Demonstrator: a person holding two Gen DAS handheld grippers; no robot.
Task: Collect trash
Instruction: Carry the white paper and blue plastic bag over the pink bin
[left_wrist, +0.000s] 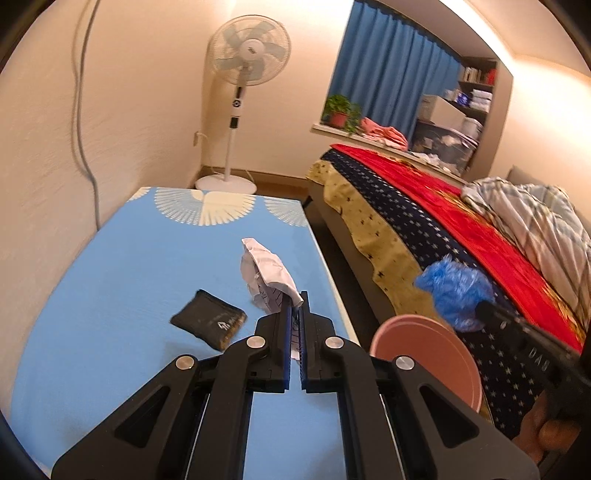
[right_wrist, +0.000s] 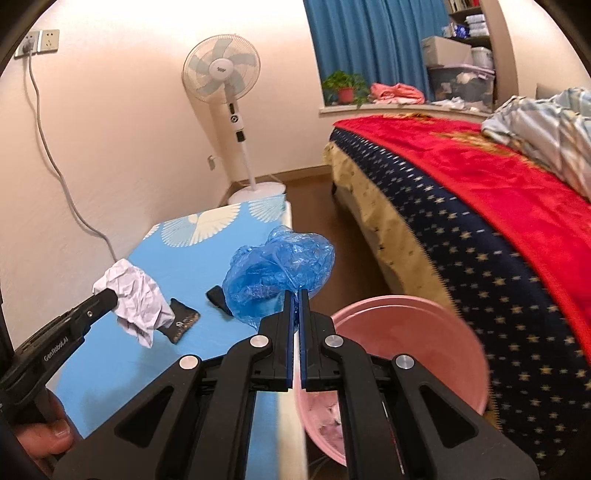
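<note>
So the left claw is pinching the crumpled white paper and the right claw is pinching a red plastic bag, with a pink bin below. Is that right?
Nearly. The plastic bag in the right claw is blue, not red, as the right wrist view shows. The rest holds: the left claw pinches the crumpled white paper, and the pink bin sits below.

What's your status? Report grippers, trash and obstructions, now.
Left gripper shut on crumpled paper. Right gripper shut on blue plastic bag. Both lifted off blue table. Pink bin open beside table, nothing in the way.
</note>
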